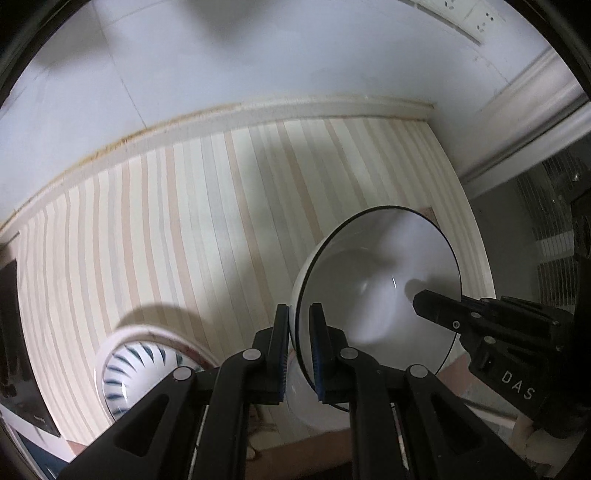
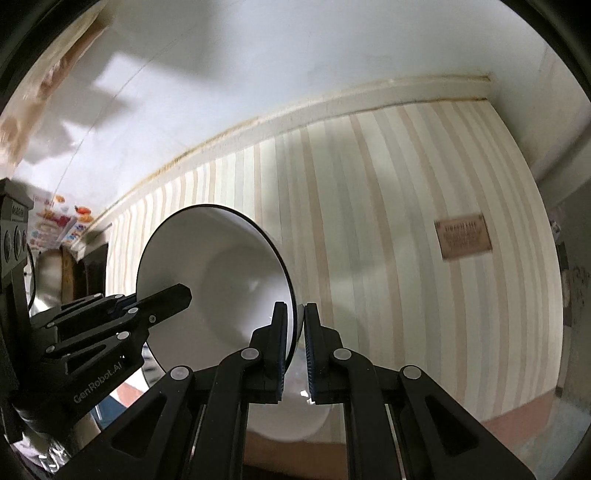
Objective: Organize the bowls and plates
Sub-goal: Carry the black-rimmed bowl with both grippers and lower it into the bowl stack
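A white bowl (image 1: 376, 280) with a thin dark rim hangs tilted above the striped surface, held from two opposite sides. My left gripper (image 1: 299, 310) is shut on its near rim, one blue pad inside the wall and one outside. My right gripper (image 1: 419, 302) reaches in from the right and pinches the opposite rim. In the right wrist view the same bowl (image 2: 221, 273) is clamped at its edge by my right gripper (image 2: 295, 308), while my left gripper (image 2: 184, 293) comes in from the left. A blue-striped bowl (image 1: 136, 363) sits in a white plate (image 1: 110, 341) lower left.
A beige striped mat (image 1: 184, 221) runs up to a white wall with a trim strip (image 1: 258, 114). A brown label (image 2: 463, 236) lies on the mat. A dark glass panel (image 1: 535, 240) stands at the right, wall sockets (image 1: 480, 14) above it. A metal pot (image 2: 44, 273) is at the left.
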